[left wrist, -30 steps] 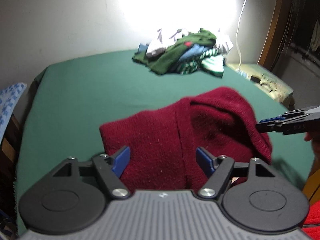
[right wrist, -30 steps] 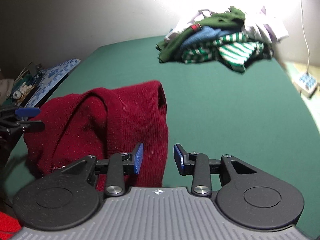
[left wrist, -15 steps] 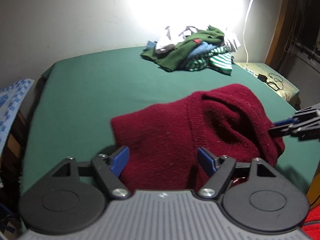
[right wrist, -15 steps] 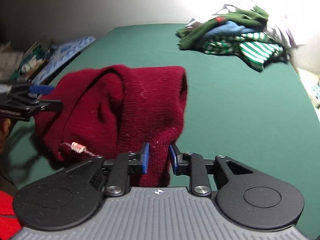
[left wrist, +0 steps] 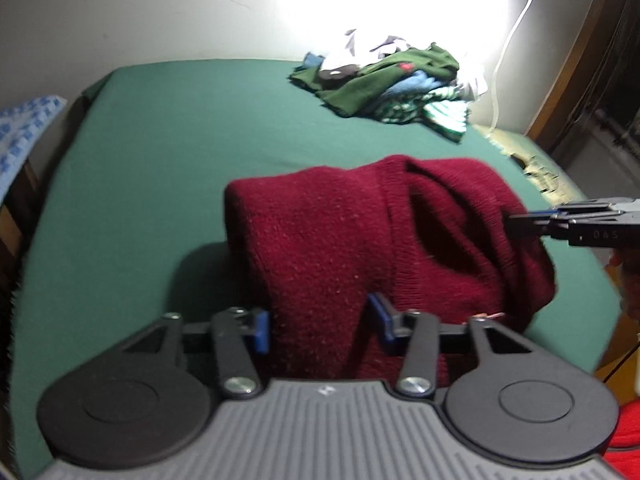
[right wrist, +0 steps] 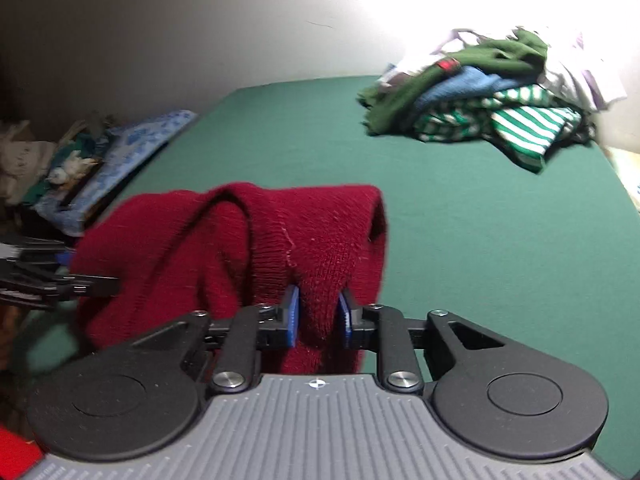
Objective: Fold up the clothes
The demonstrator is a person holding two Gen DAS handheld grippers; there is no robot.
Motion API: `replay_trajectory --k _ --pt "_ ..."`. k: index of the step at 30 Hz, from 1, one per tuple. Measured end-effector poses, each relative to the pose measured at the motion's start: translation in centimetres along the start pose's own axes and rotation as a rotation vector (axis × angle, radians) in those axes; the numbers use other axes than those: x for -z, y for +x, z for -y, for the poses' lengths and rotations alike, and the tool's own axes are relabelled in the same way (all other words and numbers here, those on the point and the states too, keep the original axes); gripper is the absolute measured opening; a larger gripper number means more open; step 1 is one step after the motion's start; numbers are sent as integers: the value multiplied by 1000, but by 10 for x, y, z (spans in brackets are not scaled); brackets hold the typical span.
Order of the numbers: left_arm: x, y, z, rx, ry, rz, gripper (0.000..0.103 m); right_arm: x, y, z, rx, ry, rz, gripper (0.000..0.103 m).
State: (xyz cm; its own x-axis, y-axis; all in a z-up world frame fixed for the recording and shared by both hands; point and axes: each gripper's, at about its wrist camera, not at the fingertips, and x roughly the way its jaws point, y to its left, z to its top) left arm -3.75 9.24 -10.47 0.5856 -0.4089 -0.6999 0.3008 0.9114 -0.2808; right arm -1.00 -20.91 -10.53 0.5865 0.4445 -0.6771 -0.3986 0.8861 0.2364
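A maroon knit sweater (left wrist: 328, 240) is bunched up in a hump over the green bed (left wrist: 160, 160), with a shadow beneath it. My left gripper (left wrist: 320, 324) has its jaws closing on a thick fold at the near edge, and both blue pads touch the cloth. At the sweater's right side my right gripper (left wrist: 516, 226) bites into it. In the right wrist view the sweater (right wrist: 320, 232) has a narrow fold pinched between the pads of my right gripper (right wrist: 318, 316), whose jaws are still closing. My left gripper (right wrist: 100, 282) enters the cloth from the left.
A pile of green, blue, striped and white clothes (left wrist: 392, 80) (right wrist: 480, 92) lies at the far right of the bed (right wrist: 480, 240). A blue patterned cloth (right wrist: 132, 148) and clutter sit off the left edge. A white cable (left wrist: 516, 32) hangs by the wall.
Both pairs of jaws have narrowed onto the sweater: the left from wide apart to touching the fold, the right onto a thin pinch. The sweater has bunched up higher.
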Motion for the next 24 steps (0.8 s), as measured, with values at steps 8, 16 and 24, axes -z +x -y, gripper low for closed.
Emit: replay_trajectory --k 8,16,24 --pt "5 8 -24 98 -133 -38 39 7 13 6 64 30 -67 22" --pt "3 -1 -13 85 -43 -36 47 -1 -8 1 119 -23 3 36" --pt "-1 -3 -10 183 -133 -18 32 0 4 -6 98 -44 -56 36"
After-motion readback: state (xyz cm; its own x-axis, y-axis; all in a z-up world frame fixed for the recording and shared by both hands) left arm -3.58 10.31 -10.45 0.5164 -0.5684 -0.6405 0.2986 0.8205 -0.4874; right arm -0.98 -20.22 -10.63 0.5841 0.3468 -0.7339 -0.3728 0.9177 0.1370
